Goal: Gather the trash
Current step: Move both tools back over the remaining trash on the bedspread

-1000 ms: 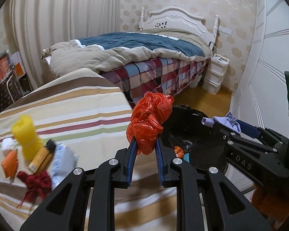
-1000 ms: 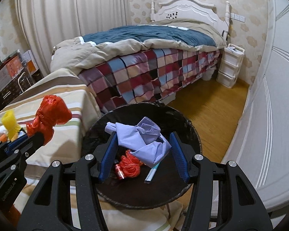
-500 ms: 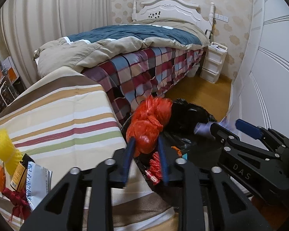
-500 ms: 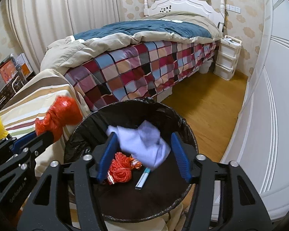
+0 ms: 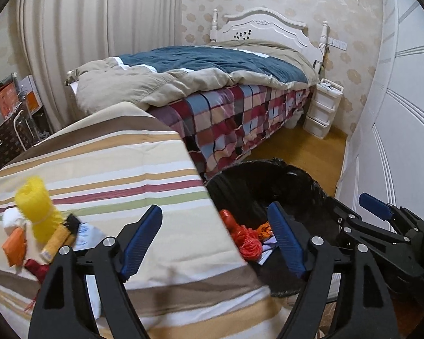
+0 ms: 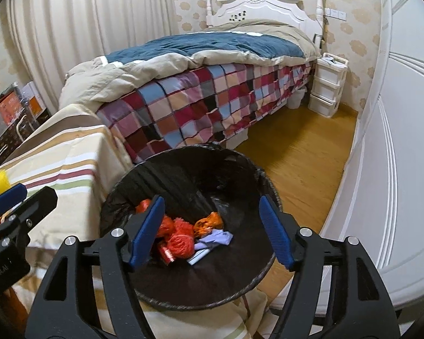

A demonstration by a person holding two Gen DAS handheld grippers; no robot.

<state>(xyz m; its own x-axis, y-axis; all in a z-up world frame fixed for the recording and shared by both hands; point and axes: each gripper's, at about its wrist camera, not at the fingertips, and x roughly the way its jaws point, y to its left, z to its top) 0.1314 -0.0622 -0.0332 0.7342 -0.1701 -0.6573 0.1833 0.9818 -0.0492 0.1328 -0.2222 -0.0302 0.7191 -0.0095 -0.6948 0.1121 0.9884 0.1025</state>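
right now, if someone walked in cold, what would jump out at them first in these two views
The round black-lined trash bin on the floor beside the striped table, with bright orange-red crumpled plastic bags and a pale lilac cloth lying in it, framed by the open right gripper. Next, the yellow mesh bundle in the litter heap on the beige striped tablecloth, left of the open left gripper.

Table's trash pile (image 5: 39,234) blurred, partly behind gripper.

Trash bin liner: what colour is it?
Black; the bin liner shows best in the right wrist view.
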